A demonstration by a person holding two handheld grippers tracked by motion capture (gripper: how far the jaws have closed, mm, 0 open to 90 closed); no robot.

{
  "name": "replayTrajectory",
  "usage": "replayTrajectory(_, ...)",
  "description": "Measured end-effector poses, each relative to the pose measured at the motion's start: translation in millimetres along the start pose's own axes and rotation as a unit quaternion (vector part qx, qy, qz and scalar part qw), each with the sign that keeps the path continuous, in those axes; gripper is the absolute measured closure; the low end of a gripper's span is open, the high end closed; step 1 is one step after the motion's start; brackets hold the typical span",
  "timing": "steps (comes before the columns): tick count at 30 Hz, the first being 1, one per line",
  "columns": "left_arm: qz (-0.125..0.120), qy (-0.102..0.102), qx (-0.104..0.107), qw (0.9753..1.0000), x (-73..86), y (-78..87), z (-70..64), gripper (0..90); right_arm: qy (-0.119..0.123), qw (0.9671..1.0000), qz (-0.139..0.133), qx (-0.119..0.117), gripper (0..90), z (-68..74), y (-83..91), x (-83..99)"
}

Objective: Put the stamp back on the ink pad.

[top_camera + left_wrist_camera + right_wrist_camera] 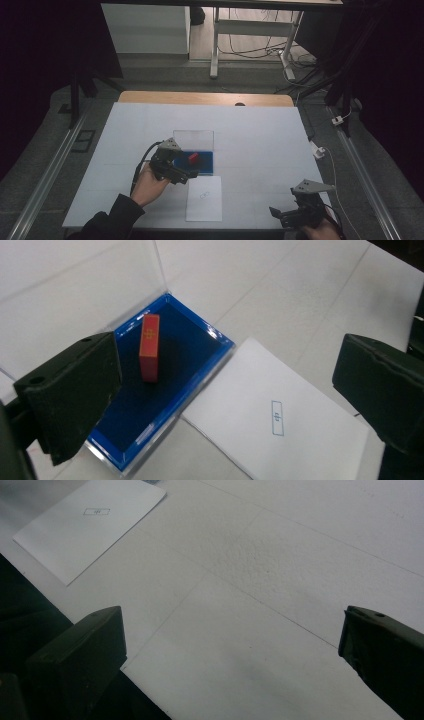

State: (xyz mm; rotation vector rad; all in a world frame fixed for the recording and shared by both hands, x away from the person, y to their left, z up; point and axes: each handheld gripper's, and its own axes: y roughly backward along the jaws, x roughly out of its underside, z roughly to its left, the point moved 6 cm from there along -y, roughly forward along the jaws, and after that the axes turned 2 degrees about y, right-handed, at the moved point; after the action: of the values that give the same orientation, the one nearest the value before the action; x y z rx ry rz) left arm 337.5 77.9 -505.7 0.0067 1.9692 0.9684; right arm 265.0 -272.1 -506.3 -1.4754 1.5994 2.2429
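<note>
Hovering wide-jawed over blue tray point(165, 410), left gripper point(225, 385) nearing red stamp block point(149, 347); risking toppling it; right gripper point(230, 645) idling, jaws wide.

Left gripper point(186, 173) hangs wide open at the near left corner of the blue tray point(150, 427); approach from above is free, but the raised clear lid point(193, 139) walls off the far side. The red block point(149, 347) stands alone inside with bare blue floor around it. Flat paper sheet point(204, 198) blocks nothing; right gripper point(286, 214) sits well apart over bare table point(260, 135).
</note>
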Motion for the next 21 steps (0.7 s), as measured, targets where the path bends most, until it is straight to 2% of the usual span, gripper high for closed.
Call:
replayTrajectory(7,-0.004,-0.013,0.014,0.9998,8.6,11.4,-7.1,0.0,0.003,1.0,0.0,-0.002,0.0,0.5,0.1,0.1)
replayTrajectory(15,-0.016,-0.005,0.019,0.9997,20.6,31.8,-13.5,0.0,0.001,1.0,-0.001,-0.003,0.0,0.3,0.3,0.0)
replayTrajectory(21,-0.027,0.007,0.01,0.9995,32.3,48.9,-15.0,0.0,0.002,1.0,0.0,-0.002,0.0,0.4,0.2,0.0)
